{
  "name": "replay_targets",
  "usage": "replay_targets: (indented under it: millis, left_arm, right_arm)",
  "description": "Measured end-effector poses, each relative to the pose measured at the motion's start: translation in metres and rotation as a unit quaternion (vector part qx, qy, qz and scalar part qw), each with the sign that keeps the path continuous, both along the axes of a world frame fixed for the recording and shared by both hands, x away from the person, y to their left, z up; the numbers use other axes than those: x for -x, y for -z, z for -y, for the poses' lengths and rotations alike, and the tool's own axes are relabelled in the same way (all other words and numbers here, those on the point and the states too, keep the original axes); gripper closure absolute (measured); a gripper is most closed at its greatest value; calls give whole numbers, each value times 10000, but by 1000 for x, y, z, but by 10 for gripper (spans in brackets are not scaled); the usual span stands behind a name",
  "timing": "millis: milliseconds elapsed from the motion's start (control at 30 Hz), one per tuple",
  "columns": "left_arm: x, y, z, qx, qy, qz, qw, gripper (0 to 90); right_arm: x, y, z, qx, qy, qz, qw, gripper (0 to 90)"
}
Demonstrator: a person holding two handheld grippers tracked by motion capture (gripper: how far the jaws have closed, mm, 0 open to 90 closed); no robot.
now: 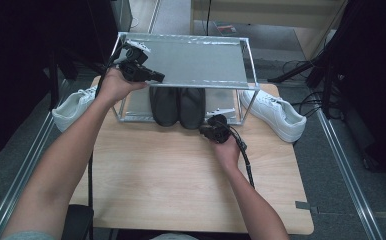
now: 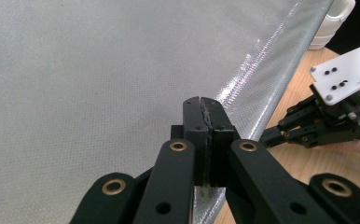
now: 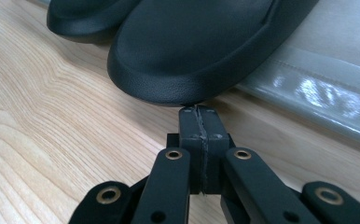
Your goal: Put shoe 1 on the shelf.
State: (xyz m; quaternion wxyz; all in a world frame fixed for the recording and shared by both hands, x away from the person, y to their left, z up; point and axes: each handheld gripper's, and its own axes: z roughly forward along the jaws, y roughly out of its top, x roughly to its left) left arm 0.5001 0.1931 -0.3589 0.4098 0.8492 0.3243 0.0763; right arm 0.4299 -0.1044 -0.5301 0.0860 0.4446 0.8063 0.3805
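Note:
A silver two-tier rack stands at the back of the wooden table [image 1: 171, 170], and its top shelf [image 1: 196, 60] [image 2: 75, 70] is bare. Two black shoes [image 1: 165, 106] [image 1: 192, 107] sit on the lower shelf with their toes over its front rail. My left gripper [image 1: 158, 77] [image 2: 205, 105] is shut on nothing and hovers at the front left edge of the top shelf. Down on the table, my right gripper [image 1: 203, 129] [image 3: 197, 112] is shut and empty, its tip right at the toe of the nearer black shoe [image 3: 201, 51]. The right gripper [image 2: 271, 135] also appears in the left gripper view.
One white sneaker [image 1: 73, 106] lies at the rack's left end and another [image 1: 276, 112] [image 2: 334, 21] at its right end. The lower shelf's front rail [image 3: 308, 98] runs just behind the right gripper. Bare wood stretches from the rack to the near edge.

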Motion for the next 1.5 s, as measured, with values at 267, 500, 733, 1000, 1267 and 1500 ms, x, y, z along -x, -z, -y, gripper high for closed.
replay_targets:
  millis: [267, 500, 733, 1000, 1267, 1500]
  left_arm:
    - [1, 0, 1, -15, -23, 15, 10000, 900]
    - [1, 1, -1, 60, -42, 24, 10000, 896]
    - [0, 0, -2, 263, -39, -115, 9996, 771]
    - [16, -16, 9, 200, 63, 64, 9998, 586]
    - [46, -27, 15, 192, 428, 99, 9989, 475]
    - [68, -20, 17, 182, 508, 223, 9983, 450]
  right_arm:
    - [-4, -1, -14, 5, -57, 2, 10000, 900]
    - [-2, 0, -13, -103, -79, -86, 9999, 900]
    - [7, -9, 2, -377, -157, -23, 9992, 870]
    - [23, -24, 19, -486, -294, 256, 9981, 734]
    - [50, -38, 43, -642, -420, 642, 9950, 637]
    - [67, -43, 63, -899, -516, 687, 9922, 593]
